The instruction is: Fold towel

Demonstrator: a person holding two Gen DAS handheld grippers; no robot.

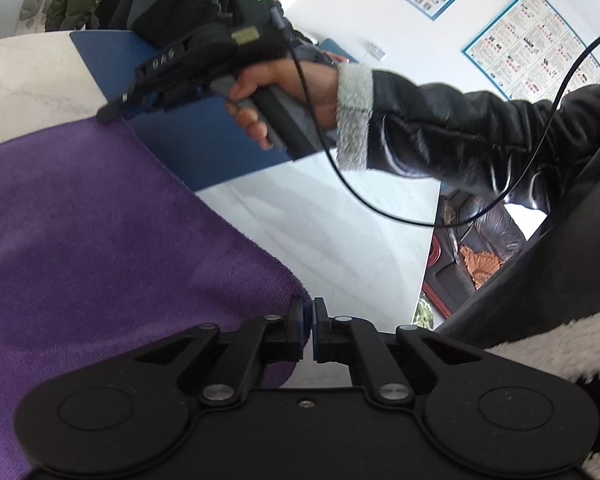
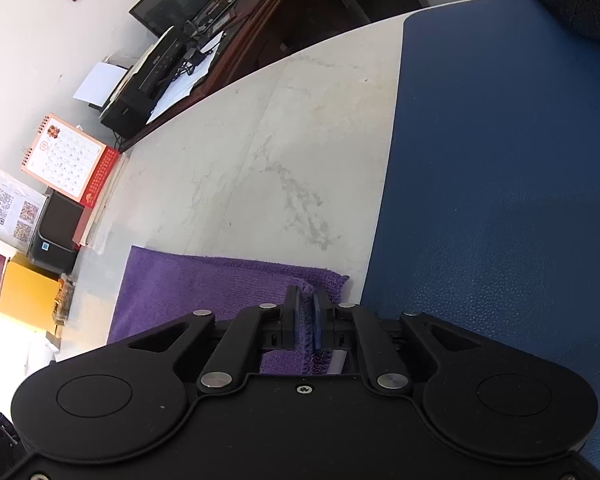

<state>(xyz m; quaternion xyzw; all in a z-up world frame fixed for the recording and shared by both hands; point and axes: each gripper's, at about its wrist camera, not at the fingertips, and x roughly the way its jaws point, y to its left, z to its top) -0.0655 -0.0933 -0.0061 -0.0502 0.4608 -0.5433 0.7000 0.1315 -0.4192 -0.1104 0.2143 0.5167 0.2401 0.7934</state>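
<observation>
Left gripper (image 1: 308,330) is clamping the purple towel (image 1: 100,248) corner at 6 o'clock. Right gripper (image 2: 307,322) is pinching a raised towel fold, blue mat (image 2: 500,200) at 3 o'clock.

White walls hold 2 posters (image 1: 536,44) and a calendar (image 2: 66,156); a printer (image 2: 148,84) sits on a brown desk (image 2: 260,28).

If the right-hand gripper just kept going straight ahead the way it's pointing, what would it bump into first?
Probably the purple towel it already pinches; the right gripper has a fold between its jaws. Past the towel's edge lies bare white table, though depth is hard to judge.
</observation>
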